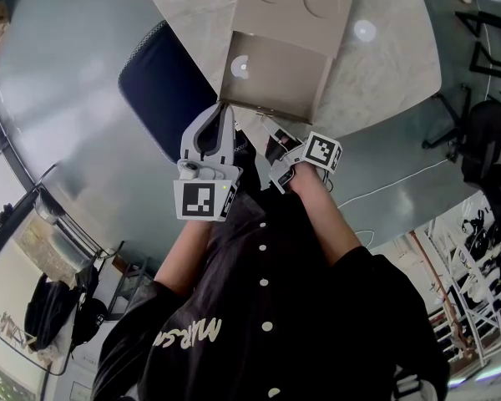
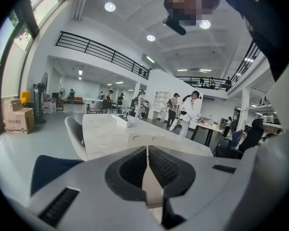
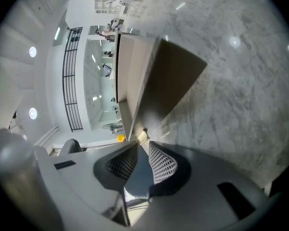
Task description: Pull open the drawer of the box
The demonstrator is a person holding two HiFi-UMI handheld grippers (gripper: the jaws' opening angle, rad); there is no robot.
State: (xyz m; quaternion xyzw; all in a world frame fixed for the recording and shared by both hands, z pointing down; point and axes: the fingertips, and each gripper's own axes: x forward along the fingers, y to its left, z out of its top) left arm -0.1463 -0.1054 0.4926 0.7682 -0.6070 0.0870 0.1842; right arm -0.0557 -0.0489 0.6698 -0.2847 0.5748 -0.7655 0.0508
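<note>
Beige drawer (image 1: 271, 78) is pulled well out of the box (image 1: 296, 2), so the job looks done. Right gripper (image 3: 142, 147) is just at the drawer's front, jaws apart, holding nothing. Left gripper (image 2: 147, 150), near the box, is clenched on nothing.

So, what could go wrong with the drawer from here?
The drawer is far out of the box, its front near the table edge; more pulling could tip it off. The right gripper, fingers apart, sits close to the pull tab and might snag it when backing away.
</note>
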